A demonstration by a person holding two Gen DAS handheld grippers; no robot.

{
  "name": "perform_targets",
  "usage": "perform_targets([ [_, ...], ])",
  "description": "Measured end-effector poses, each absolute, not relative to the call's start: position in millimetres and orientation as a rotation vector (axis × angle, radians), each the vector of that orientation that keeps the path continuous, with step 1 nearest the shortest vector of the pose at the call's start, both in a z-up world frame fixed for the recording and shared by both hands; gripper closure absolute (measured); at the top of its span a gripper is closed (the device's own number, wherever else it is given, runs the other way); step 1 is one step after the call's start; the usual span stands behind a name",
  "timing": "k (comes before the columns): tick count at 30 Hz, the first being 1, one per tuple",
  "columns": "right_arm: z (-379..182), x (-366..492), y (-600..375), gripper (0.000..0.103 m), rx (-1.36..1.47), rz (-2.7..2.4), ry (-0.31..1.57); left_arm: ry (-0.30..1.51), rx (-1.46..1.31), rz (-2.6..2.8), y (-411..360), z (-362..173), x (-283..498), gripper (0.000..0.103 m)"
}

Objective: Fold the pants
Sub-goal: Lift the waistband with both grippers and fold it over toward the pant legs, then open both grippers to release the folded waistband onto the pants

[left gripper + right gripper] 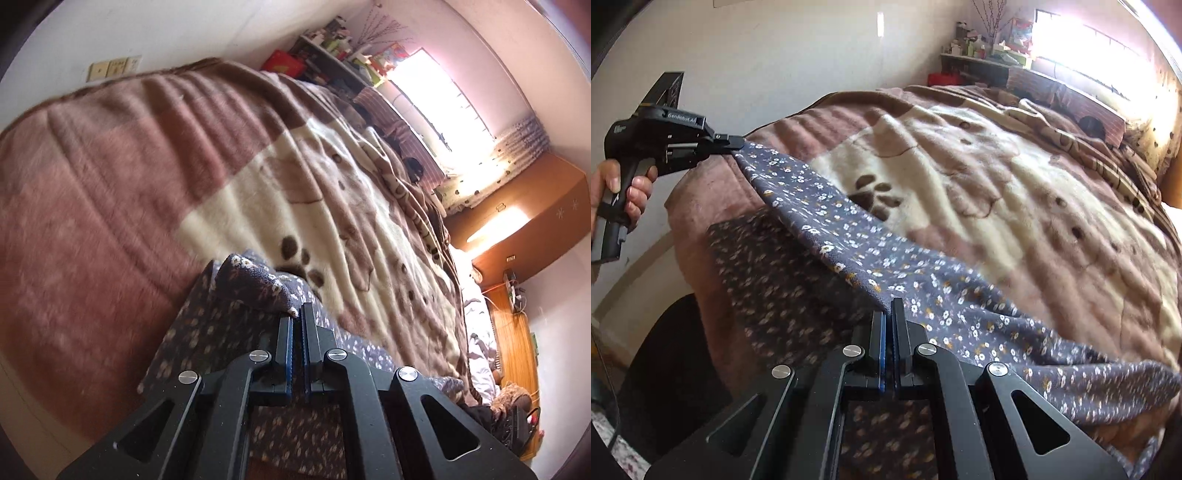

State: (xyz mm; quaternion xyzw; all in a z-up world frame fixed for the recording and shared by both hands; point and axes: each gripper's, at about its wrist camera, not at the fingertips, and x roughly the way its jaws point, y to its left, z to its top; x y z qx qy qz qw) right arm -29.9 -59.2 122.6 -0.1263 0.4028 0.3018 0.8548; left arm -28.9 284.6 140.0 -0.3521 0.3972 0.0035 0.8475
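The pants point(849, 236) are dark grey-blue cloth with small white and orange flowers. In the right wrist view their edge is stretched taut above the bed between both grippers, and the rest hangs down over the bed's near side. My right gripper point(888, 314) is shut on the near end of that edge. The left gripper point(737, 144), held by a hand point(631, 188) at the left, is shut on the far end. In the left wrist view my left gripper point(297, 315) pinches a bunched fold of the pants point(255, 284).
A fleecy pink, brown and cream blanket point(979, 184) with paw prints covers the bed. Striped pillows point(1067, 96) lie at its far end under a bright window. A cluttered shelf point(990, 55) stands behind. A white wall point(775, 55) runs along the left. A wooden cabinet point(524, 210) stands at the right.
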Motion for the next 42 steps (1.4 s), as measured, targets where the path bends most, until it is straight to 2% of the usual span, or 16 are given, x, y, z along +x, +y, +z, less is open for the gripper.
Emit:
perform_targets([
  [13, 85, -82, -61, 0.101, -0.282, 0.612, 0.932, 0.942, -0.795, 0.094, 284, 83, -81, 0.101],
  [26, 52, -89, -43, 0.101, -0.413, 0.614, 0.964, 0.936, -0.769, 0.177, 298, 76, -91, 0.101],
  [33, 38, -85, -45, 0.1, -0.359, 0.61, 1.014, 0.923, -0.756, 0.196, 303, 86, -92, 0.1],
  [39, 41, -82, -51, 0.095, -0.272, 0.617, 1.037, 0.896, -0.608, 0.181, 283, 112, -85, 0.089],
  [42, 44, -80, -57, 0.092, -0.204, 0.619, 1.05, 0.892, -0.588, 0.141, 269, 118, -79, 0.075],
])
